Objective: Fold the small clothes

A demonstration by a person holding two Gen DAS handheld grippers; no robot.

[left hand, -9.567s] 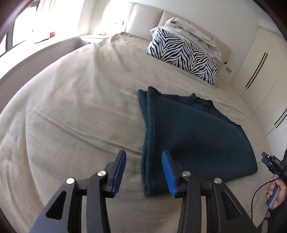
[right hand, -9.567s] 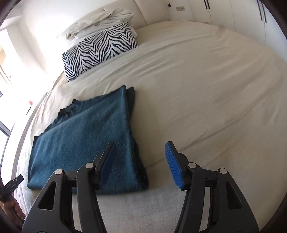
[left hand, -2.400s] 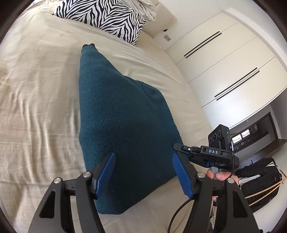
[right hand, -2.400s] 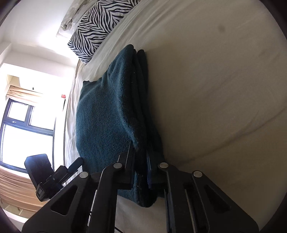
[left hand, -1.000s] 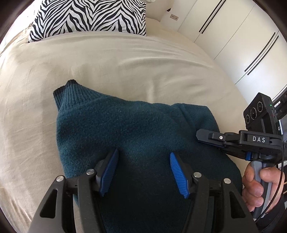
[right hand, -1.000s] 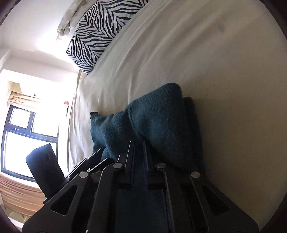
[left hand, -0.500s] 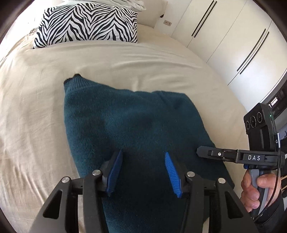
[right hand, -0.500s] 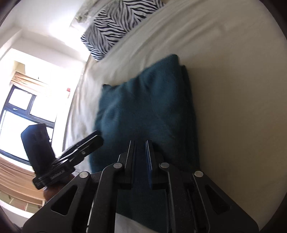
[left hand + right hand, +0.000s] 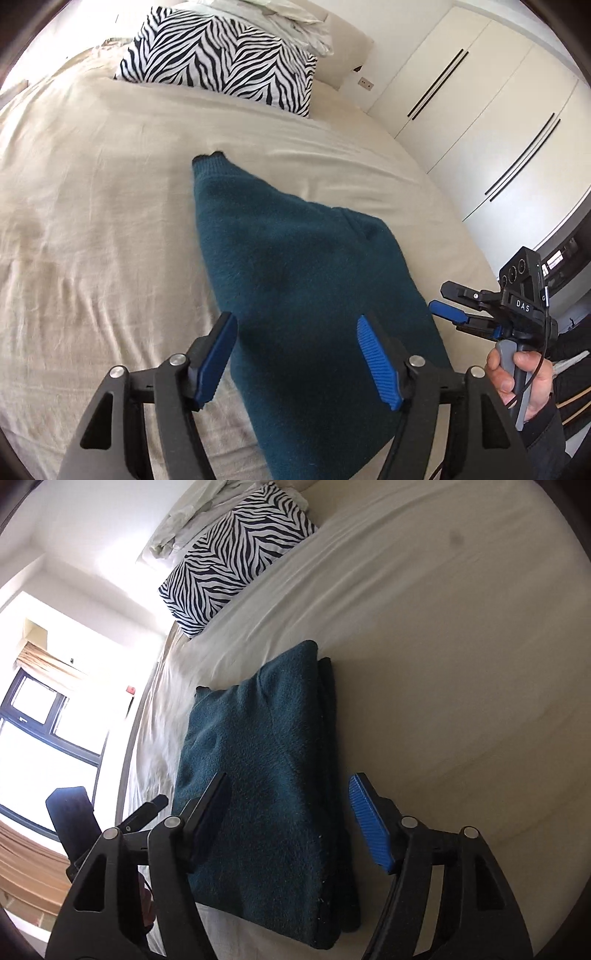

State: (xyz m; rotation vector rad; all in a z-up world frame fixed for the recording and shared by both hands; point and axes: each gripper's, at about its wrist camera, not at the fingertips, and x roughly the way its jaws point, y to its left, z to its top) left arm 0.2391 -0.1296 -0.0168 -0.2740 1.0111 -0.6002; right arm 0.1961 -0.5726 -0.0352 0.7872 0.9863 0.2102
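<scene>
Left wrist view takes in the bed (image 9: 92,206) first, its beige cover filling most of the frame and lightly creased. Behind it stand white wardrobe doors (image 9: 491,122) with dark vertical handles, and a zebra-print pillow (image 9: 221,55) lies at the head of the bed with crumpled pale bedding (image 9: 291,18) on top of it.

On the cover, near the side closest to the camera, lies the teal sweater (image 9: 295,288), folded into a thick, roughly rectangular pad; a ribbed cuff or hem (image 9: 208,162) sticks out at its far corner. From the right wrist view the same sweater (image 9: 258,775) shows stacked layers along its right edge, with the bright window (image 9: 33,731) off to the left.

The left tool (image 9: 297,354) hovers over the near end of the sweater with its blue pads spread and still widening; fabric is seen between them, but neither pad presses on it. The right tool (image 9: 288,812) is likewise opening, its two fingers standing wide on either side of the sweater's near portion, with no pad clamped on the cloth. In the left wrist view that right tool (image 9: 454,306) appears at the right edge, held by a hand (image 9: 524,380) in a dark sleeve, just beside the sweater's right side. A small dark spot (image 9: 457,536) marks the bedcover at the far right.
</scene>
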